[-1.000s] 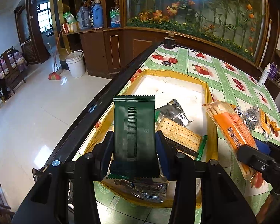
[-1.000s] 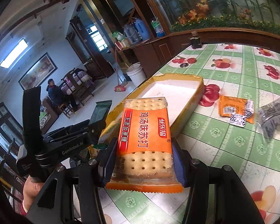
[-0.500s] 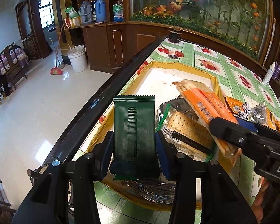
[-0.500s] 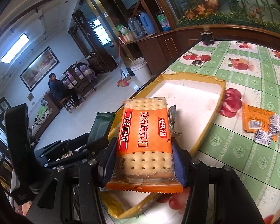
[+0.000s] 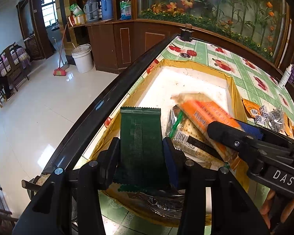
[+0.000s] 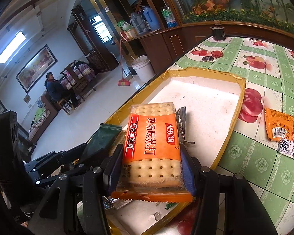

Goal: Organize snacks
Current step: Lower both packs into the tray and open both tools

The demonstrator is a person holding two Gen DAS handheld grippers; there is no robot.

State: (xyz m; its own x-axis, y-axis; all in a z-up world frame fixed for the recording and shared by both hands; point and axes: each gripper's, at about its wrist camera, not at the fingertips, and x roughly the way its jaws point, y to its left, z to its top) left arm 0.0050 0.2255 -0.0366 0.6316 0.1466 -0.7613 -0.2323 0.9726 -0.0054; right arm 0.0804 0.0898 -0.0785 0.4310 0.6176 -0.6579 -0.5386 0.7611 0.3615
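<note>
Snacks sit in the yellow-rimmed tray (image 5: 230, 82): a cracker pack (image 5: 188, 137) and silver wrappers. Above it, the left gripper (image 5: 141, 152) pinches a green packet (image 5: 140, 137), the right gripper (image 6: 151, 168) an orange cracker pack (image 6: 151, 143). Loose sachets (image 6: 282, 131) lie beside the tray.

Glossy white tile floor (image 5: 29, 117), dark wood cabinets (image 5: 127, 45), bright window (image 5: 48, 11), ceiling light (image 6: 10, 47).

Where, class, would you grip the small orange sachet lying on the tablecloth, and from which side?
Grip the orange sachet across its two long edges, coming straight down from above: it lies flat, and wrapped candies crowd its near end.
</note>
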